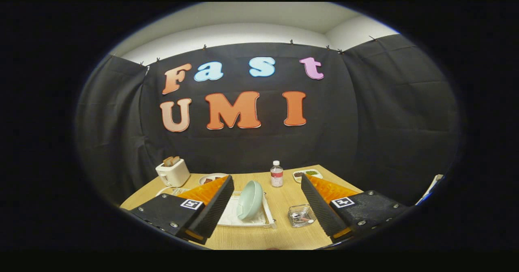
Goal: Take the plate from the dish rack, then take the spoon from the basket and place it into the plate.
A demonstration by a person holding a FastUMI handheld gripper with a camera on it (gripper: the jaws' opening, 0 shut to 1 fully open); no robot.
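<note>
A: Item one, the two-finger gripper with black ribbed pads and orange backing. Condition?

B: Its fingers are standing wide apart, holding nothing, hovering above the near part of the light wooden table.

A: Item two, the pale green round plate.

B: It is standing on edge, leaning slightly, in the white tray-like dish rack, which is lying on the table between the fingers, closer to the left one. Neither finger is touching it.

A: Item three, the small clear square basket.

B: It is sitting just right of the dish rack, right beside the right finger's inner face. Something metallic is showing inside; whether it is the spoon is too small to tell.

A: Remaining stock, far side?

B: A clear plastic bottle with a white cap and red label is standing upright beyond the plate. A white toaster with slices poking out is sitting at the far left. A white dish with dark food is lying beside it, partly behind the left finger, and a small white tray with green and brown food is lying at the far right.
</note>
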